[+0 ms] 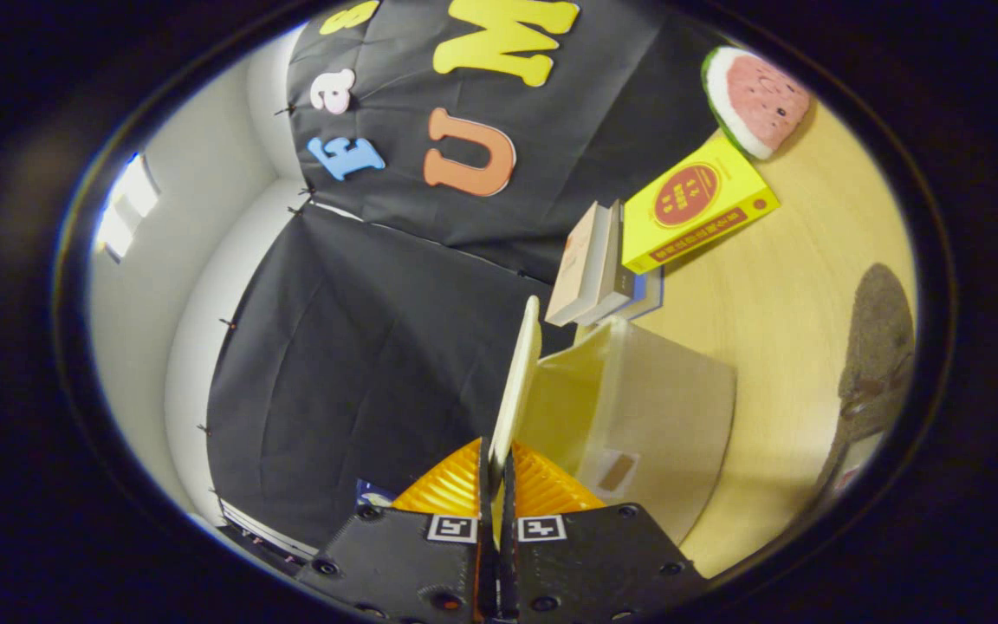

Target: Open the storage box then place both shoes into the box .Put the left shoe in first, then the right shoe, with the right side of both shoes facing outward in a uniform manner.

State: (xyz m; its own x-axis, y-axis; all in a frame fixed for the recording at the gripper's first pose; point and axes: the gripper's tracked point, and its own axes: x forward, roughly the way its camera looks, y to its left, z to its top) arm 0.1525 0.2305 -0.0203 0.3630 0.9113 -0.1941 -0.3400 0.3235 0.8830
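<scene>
The gripper (497,464) is closed on the thin cream-coloured plastic lid (516,381) of the storage box: its two fingers stand almost together, and the lower edge of the lid is pinched between them. The lid stands on its edge and runs away from the fingertips, so it is seen nearly from the side as a narrow strip.

Just beside the lid, on its right, is the translucent whitish plastic storage box (638,407) itself. It lies on the light wooden table (776,295), its opening is uncovered, and a pale yellowish inner wall shows next to the lid. A small brownish label is on its near wall.

To the right of the box, well apart from it, a brown-grey suede-like shoe (878,347) rests on the table.

Beyond the box, some books with pale covers (592,264) stand together, and a bright yellow box with a red round mark (696,212) leans against them. Farther away lies a soft toy shaped as a watermelon slice (754,100), with green rind and pink flesh.
</scene>
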